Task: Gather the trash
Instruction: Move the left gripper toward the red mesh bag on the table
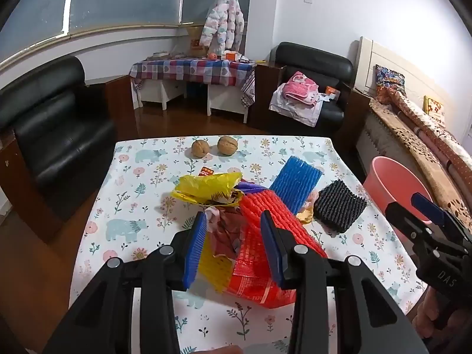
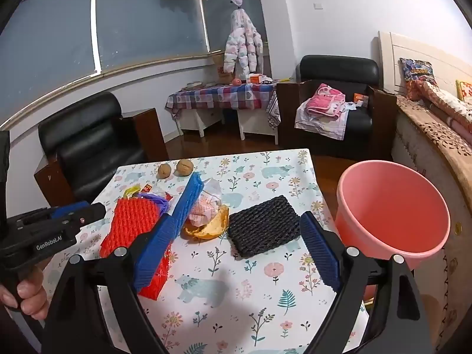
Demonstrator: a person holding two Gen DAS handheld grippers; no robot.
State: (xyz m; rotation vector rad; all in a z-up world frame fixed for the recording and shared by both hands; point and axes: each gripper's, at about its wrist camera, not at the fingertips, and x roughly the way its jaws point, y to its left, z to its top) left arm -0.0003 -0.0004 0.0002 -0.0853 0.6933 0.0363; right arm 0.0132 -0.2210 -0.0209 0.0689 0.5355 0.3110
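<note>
A pile of trash lies on the floral table (image 1: 129, 194): a red foam net (image 1: 274, 215), a red wrapper (image 1: 259, 277), a yellow bag (image 1: 206, 188), a blue foam net (image 1: 295, 183), a black foam net (image 1: 339, 206) and orange peel (image 2: 209, 227). My left gripper (image 1: 233, 247) is open, its fingers on either side of the red and yellow wrappers. My right gripper (image 2: 236, 253) is open wide above the table, just before the black foam net (image 2: 262, 224). A pink bucket (image 2: 395, 215) stands right of the table.
Two walnuts (image 1: 215, 146) sit near the table's far edge. Black armchairs (image 1: 50, 135) stand to the left and at the back right. A bed (image 2: 436, 135) runs along the right, behind the bucket. A side table with a checked cloth (image 1: 191, 70) stands at the back.
</note>
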